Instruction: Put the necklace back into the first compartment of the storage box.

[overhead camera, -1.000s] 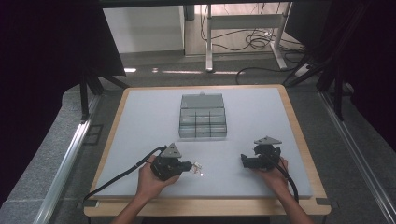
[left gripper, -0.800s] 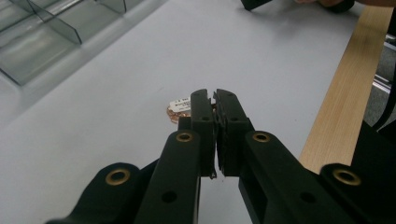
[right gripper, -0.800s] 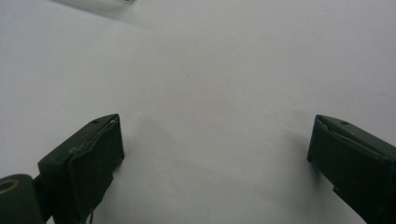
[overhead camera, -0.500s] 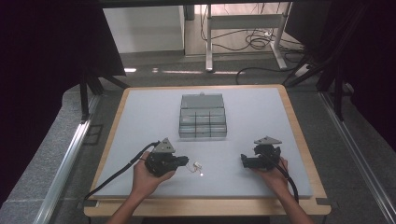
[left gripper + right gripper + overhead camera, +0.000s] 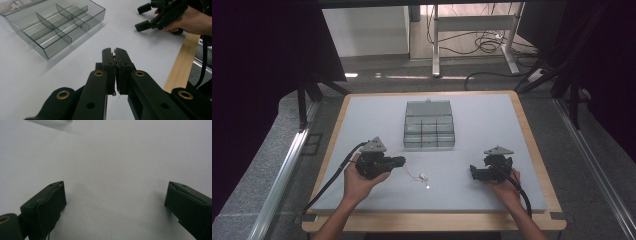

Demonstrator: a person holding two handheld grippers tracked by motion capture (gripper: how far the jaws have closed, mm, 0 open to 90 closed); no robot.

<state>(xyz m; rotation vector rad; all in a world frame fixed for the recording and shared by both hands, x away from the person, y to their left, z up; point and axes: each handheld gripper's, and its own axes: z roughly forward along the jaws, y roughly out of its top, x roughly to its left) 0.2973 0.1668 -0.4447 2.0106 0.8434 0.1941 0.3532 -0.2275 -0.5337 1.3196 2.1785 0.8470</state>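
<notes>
A thin wire [image 5: 408,172] runs across the grey mat from my left gripper [image 5: 401,161] to a small white piece [image 5: 423,176], with another small bit [image 5: 428,187] just beyond it. In the left gripper view my left gripper [image 5: 115,51] has its jaws pressed together, with a fine strand showing in the seam. My right gripper [image 5: 473,172] lies low on the mat at the right, held by a hand. Its jaws stand wide apart with bare mat between them [image 5: 115,192]. A clear compartment box [image 5: 429,131] sits mid-table, its lid open at the back.
The clear box [image 5: 50,27] lies ahead and left of my left gripper, and the right gripper [image 5: 142,17] with its hand is farther off. The grey mat [image 5: 492,120] covers a wood-edged table [image 5: 532,150]. Cables trail from both grippers toward the front edge.
My left gripper has drawn back to the left and slightly away from me, trailing the thin wire out behind it. The white piece has stayed about where it was. The right gripper has not moved.
</notes>
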